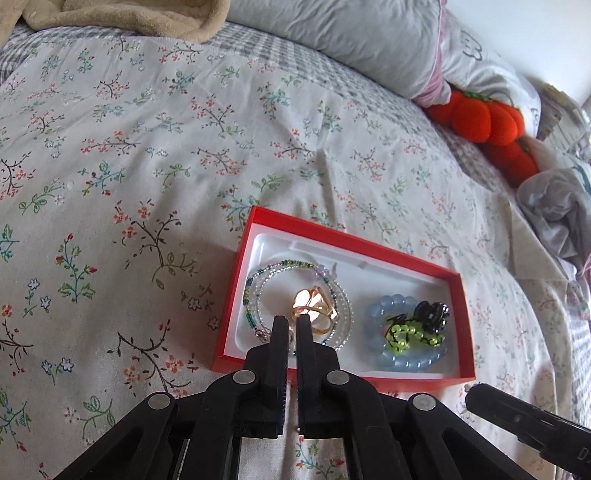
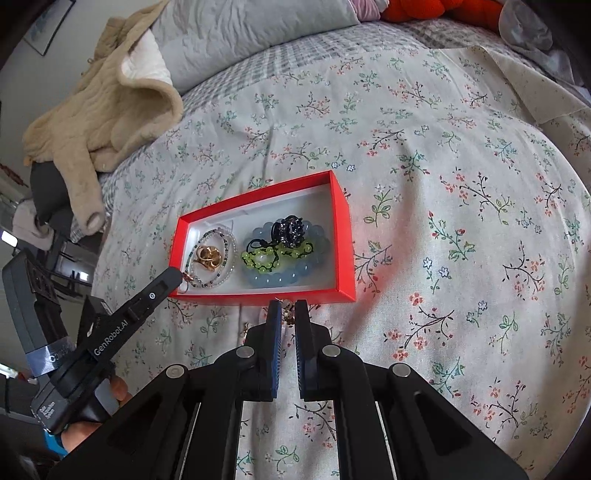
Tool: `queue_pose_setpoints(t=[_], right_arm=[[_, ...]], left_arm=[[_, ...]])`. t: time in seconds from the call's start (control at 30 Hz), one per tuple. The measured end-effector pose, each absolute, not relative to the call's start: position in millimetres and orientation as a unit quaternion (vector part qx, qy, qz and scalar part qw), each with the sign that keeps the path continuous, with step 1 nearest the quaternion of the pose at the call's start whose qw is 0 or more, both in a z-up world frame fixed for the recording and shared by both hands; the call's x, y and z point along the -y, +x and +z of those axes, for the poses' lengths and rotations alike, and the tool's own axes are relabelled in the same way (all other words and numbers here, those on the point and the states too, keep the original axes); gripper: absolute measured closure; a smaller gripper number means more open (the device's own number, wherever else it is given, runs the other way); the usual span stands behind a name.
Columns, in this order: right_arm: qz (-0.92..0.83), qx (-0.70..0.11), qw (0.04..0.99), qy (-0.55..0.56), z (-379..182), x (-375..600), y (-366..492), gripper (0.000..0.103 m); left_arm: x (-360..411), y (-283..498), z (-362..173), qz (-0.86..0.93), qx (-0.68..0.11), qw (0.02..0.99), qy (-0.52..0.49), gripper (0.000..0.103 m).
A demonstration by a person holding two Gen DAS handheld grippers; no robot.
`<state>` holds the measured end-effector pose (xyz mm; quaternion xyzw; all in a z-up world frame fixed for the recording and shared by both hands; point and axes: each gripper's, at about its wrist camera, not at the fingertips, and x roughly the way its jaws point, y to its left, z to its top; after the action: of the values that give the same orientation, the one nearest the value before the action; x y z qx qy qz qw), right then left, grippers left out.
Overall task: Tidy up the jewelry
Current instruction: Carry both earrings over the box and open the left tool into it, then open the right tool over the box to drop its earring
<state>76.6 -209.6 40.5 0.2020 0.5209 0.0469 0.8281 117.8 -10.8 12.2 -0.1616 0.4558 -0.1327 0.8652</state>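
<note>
A red box (image 1: 458, 317) (image 2: 341, 221) with a white liner lies on the flowered bedspread. In it are a clear-and-green beaded necklace (image 1: 295, 265) (image 2: 231, 240), a gold piece (image 1: 314, 308) (image 2: 208, 256), a blue bead bracelet (image 1: 402, 363) (image 2: 280, 278), a green bead bracelet (image 1: 406, 332) (image 2: 258, 258) and a black hair claw (image 1: 432, 314) (image 2: 290, 227). My left gripper (image 1: 292, 320) (image 2: 177, 276) hangs over the box's near left corner, shut, with nothing visible between its fingers. My right gripper (image 2: 286, 307) (image 1: 468, 388) sits just outside the near wall, shut on a small gold earring (image 2: 287, 315) with a white bead.
A beige fleece jacket (image 2: 107, 118) and grey pillows (image 1: 351, 33) lie at the head of the bed. Orange plush toys (image 1: 491, 122) rest by the pillows, and crumpled grey cloth (image 1: 557, 206) lies beside them. Another tiny gold piece (image 2: 245, 328) rests on the sheet near the box.
</note>
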Motion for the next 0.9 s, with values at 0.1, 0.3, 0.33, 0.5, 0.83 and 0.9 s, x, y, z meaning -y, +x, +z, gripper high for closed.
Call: queue_pose_setpoints(t=[0.1,0.3,0.33,0.5,0.83,0.9], right_arm=[[0.045,-0.521,0.828,0.202,40.0,209.2,77.7,0.096],[0.040,-0.517,0.831,0.200,41.0,207.5,82.7,0.096],[0.039,-0.515,0.832,0.200,41.5,207.1,84.0,0.096],[0.041,-0.513,0.834,0.198,42.0,201.3,90.8,0.096],[0.045,-0.513,0.837,0.184,37.3,182.0,105.6,0.096],[0.050,-0.513,0.837,0.184,35.6,177.4,108.2,0.096]], left_arm=[[11.8,113.2,17.0,-0.133,-0.452,0.868,-0.156,0.076],[1.2,105.7,24.5,-0.110,-0.462,0.869,-0.141,0.065],[-1.9,104.7,24.8,-0.105,-0.466,0.868,-0.139,0.063],[-16.4,98.1,22.2,-0.070,-0.483,0.865,-0.114,0.055],[-34.7,93.3,4.1,-0.056,-0.517,0.850,-0.081,0.047],[-34.3,93.0,1.0,-0.060,-0.524,0.847,-0.073,0.046]])
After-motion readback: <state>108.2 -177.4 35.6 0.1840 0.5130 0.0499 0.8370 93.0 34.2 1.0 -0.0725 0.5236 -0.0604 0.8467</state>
